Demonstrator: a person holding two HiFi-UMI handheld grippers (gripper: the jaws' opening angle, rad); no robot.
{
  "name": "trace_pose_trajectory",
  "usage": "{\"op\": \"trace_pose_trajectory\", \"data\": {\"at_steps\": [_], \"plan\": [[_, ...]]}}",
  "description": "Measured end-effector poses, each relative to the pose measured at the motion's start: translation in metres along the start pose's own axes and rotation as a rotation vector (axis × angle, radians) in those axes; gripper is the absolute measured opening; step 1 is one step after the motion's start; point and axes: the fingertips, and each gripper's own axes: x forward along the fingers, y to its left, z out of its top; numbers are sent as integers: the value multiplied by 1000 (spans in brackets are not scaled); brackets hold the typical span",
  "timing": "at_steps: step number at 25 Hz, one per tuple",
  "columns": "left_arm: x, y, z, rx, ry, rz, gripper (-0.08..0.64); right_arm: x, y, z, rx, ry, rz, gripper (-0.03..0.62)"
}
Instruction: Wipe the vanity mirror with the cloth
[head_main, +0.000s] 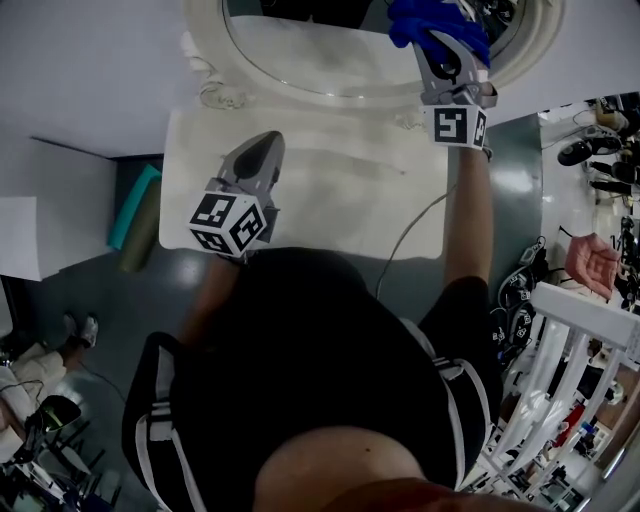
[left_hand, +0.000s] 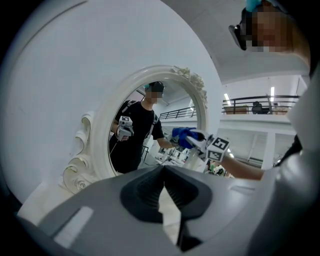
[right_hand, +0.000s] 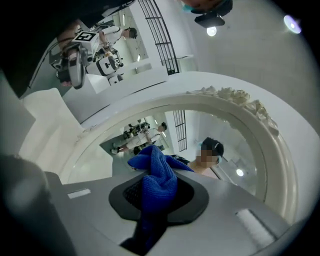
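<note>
Right hand-held gripper (right_hand: 156, 196) clenched on crumpled blue cloth (right_hand: 153, 174).
Cloth juts beyond its jaws, at the oval white-framed vanity mirror (right_hand: 227, 125); left hand-held gripper (left_hand: 163, 172) closed, empty.

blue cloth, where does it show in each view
Head view: blue cloth top right, in the right hand-held gripper, at the mirror frame.
Left gripper view: blue cloth right of centre, at the frame's right edge.
Right gripper view: blue cloth bottom centre, clamped between the jaws.
Shared landmark: the white ornate mirror frame.

Lab hall; mezzanine railing (left_hand: 255, 106), cluttered equipment racks (head_main: 572, 362)
</note>
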Motion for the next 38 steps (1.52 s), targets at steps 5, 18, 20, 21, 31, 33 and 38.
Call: {"op": "trace_pose_trajectory", "data": {"at_steps": [5,18,20,21,31,33,38], "plan": [[13,-1,-15,-10,18,-7,8,-3,46,-33,36,42,126,48],[18,-1,-25,-32,56,2,9,-13,148,-82,110,226,448,46],[18,1,-25,-36,56,11,8,-13,158,-86,124,240,475,46],[18,1,-24,-38,57,15,9,-13,163,-88,129,248,487,44],[21,6,-21,-52,60,36,8,-12,193,-106,158,352,618,45],[19,5,-23,-54,58,38,8,-12,204,-109,175,385,650,44],[10,12,-27,-57,49,52,8,-5,231,-105,346,400,713,46]]}}
